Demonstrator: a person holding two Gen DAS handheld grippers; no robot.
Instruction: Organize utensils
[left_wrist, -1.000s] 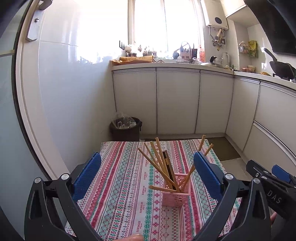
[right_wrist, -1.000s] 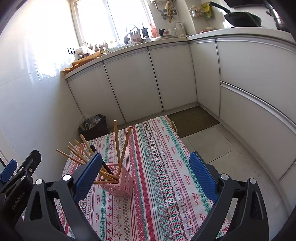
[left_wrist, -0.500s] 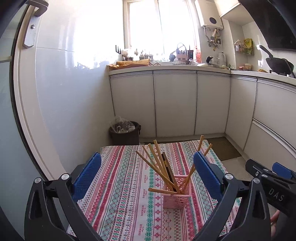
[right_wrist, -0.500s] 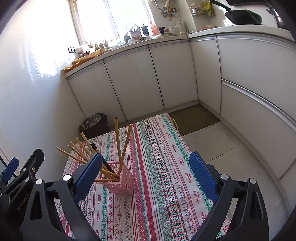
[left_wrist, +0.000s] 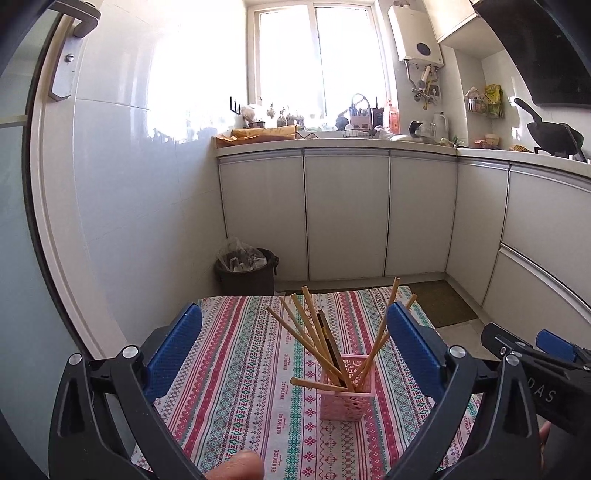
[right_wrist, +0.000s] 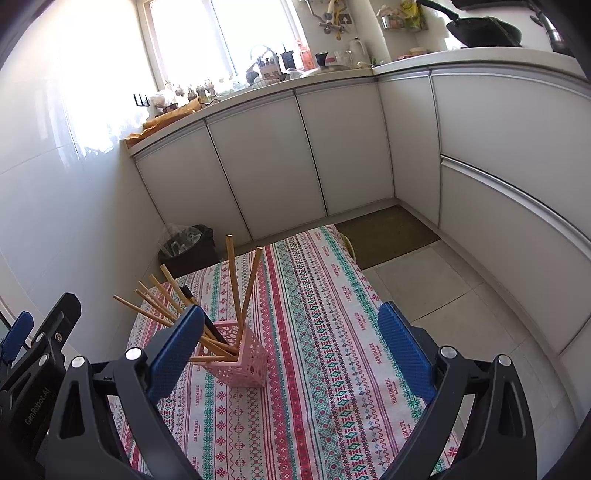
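A small pink basket (left_wrist: 347, 387) is standing upright on the bench (left_wrist: 236, 369), which is wearing a striped cloth in red, green and white. Wooden chopsticks (left_wrist: 314, 336) are sticking out of the basket and leaning in different ways. One dark stick (left_wrist: 330, 343) is leaning among them. One chopstick is lying almost flat across the top of the basket.

The left tongs (left_wrist: 293, 354) are hanging above the bench with their blue pads spread wide. They are holding nothing. In the left view the basket is sitting between the two pads, a bit toward the right one.

The right tongs (right_wrist: 291, 350) are also spread wide and are holding nothing. In the right view the basket (right_wrist: 243, 360) is sitting just beside the left blue pad, and that pad is hiding part of the chopsticks (right_wrist: 236, 280). The rest of the cloth between the pads is bare.

A dark bin (left_wrist: 245, 271) with a bag in it is standing on the floor past the far edge of the bench, by the white cupboards (left_wrist: 347, 218).
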